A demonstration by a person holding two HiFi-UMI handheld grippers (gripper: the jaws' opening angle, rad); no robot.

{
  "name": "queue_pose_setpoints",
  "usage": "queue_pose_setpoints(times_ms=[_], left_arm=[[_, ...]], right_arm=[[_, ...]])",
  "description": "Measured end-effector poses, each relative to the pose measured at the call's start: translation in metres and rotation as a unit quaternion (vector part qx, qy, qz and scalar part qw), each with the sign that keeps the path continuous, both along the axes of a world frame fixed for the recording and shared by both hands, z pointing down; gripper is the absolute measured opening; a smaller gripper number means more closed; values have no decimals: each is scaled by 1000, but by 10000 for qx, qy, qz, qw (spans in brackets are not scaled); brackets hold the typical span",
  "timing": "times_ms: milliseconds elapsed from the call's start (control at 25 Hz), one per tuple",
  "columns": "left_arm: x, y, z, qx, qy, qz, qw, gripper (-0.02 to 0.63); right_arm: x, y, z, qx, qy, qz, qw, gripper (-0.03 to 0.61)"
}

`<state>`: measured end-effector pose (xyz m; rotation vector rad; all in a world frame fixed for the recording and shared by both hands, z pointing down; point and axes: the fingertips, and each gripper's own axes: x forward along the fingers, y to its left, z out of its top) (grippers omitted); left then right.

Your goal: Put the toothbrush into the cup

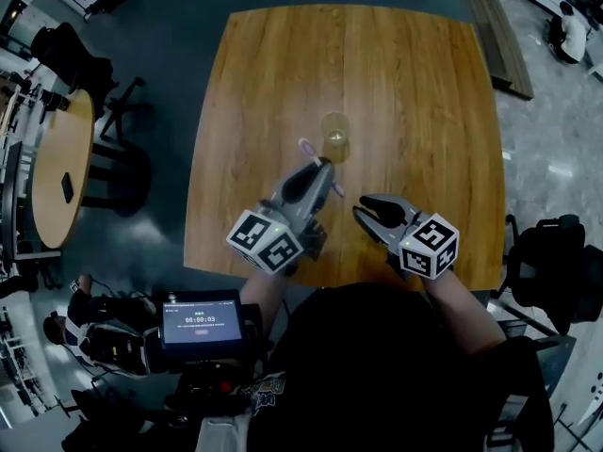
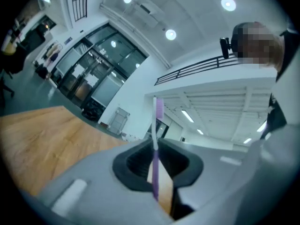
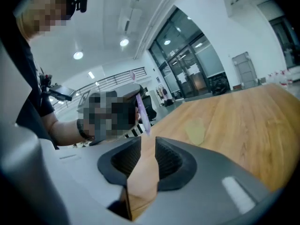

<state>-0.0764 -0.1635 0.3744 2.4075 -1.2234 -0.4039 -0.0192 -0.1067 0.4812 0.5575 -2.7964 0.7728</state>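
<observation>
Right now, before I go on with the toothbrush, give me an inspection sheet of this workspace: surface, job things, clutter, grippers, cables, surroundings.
Surface: wooden table, with only the cup standing on it.
Job's things: translucent cup upright near mid-table; purple toothbrush held off the table close to the cup, not yet in it.
Clutter: nothing seen.
Grippers: left gripper shut on the toothbrush; right gripper open, nothing between its jaws.
Cables: nothing seen.
Surroundings: round table to the left, screen device at the person's waist, dark chair to the right.
</observation>
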Motion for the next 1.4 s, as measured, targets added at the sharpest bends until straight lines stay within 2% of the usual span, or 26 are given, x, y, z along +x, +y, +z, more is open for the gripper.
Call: queue_pose_setpoints(times_ms=[160, 280, 520, 680, 800, 1120, 1400], left_arm=[[-45, -52, -9, 522, -177, -830, 9950, 37], [-56, -92, 8, 655, -203, -997, 9926, 37], [-40, -140, 72, 308, -701, -825, 9936, 37], [-38, -150, 116, -61, -1170, -823, 9897, 37], [-39, -149, 141, -317, -1348, -796, 9872, 37], [-31, -144, 171, -598, -1520, -777, 9835, 38], [-36, -143, 176, -684, -1458, -756, 9840, 41]], right_arm=[[34, 4, 8, -553, -386, 679, 9954, 74], [56, 12, 13, -799, -500, 1061, 9899, 67], [86, 21, 25, -1057, -463, 1541, 9813, 51], [103, 24, 33, -1251, -486, 1803, 9744, 41], [108, 25, 38, -1397, -491, 1930, 9700, 40], [119, 24, 46, -1506, -485, 1943, 9681, 31], [119, 22, 48, -1579, -509, 1929, 9671, 31]])
